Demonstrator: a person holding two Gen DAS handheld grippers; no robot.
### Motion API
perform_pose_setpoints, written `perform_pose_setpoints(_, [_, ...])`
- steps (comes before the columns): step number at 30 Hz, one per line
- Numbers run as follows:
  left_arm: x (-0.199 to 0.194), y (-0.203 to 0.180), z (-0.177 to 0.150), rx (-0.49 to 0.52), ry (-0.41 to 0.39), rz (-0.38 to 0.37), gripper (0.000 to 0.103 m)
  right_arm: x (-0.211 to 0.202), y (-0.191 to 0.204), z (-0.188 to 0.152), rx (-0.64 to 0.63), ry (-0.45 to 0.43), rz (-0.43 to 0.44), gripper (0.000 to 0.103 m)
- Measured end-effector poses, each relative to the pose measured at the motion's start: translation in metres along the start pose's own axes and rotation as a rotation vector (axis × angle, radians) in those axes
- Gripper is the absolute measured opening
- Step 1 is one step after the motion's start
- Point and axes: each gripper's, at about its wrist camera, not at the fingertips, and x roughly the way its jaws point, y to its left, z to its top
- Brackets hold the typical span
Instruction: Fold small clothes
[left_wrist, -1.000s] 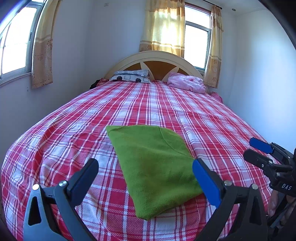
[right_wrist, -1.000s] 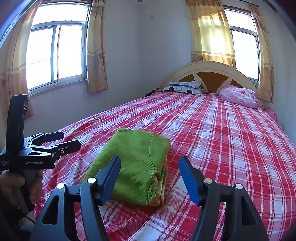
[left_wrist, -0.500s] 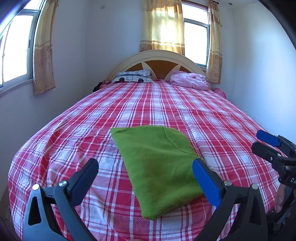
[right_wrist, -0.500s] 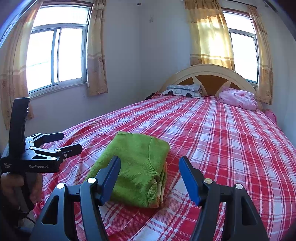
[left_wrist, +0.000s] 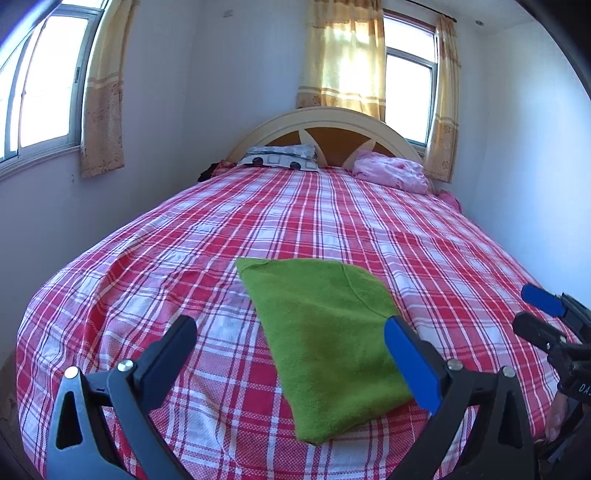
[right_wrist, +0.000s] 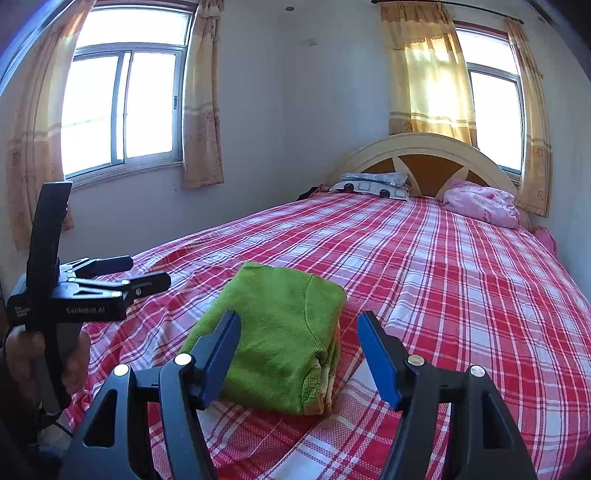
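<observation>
Lettering "GenRobot.AI" is read on the left gripper (right_wrist: 122, 275) body. Both grippers' fingers are spread wide, nothing held. The folded green garment (left_wrist: 325, 332) is laid on the near bed (left_wrist: 184, 258), before the right gripper (right_wrist: 299, 354).

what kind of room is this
A bedroom in a home, most likely. A bed with a red plaid sheet fills the room, pillows lie against an arched headboard, and curtains hang at the windows. A folded green garment lies on the bed.
</observation>
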Motion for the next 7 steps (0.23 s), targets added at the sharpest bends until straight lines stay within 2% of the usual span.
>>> perform_pose_setpoints(7, [-0.0011, 0.007, -0.0016, 0.007, -0.037, 0.024, 0.103, 0.0025, 0.0, -0.0003, -0.005, 0.007, 0.003, 0.066])
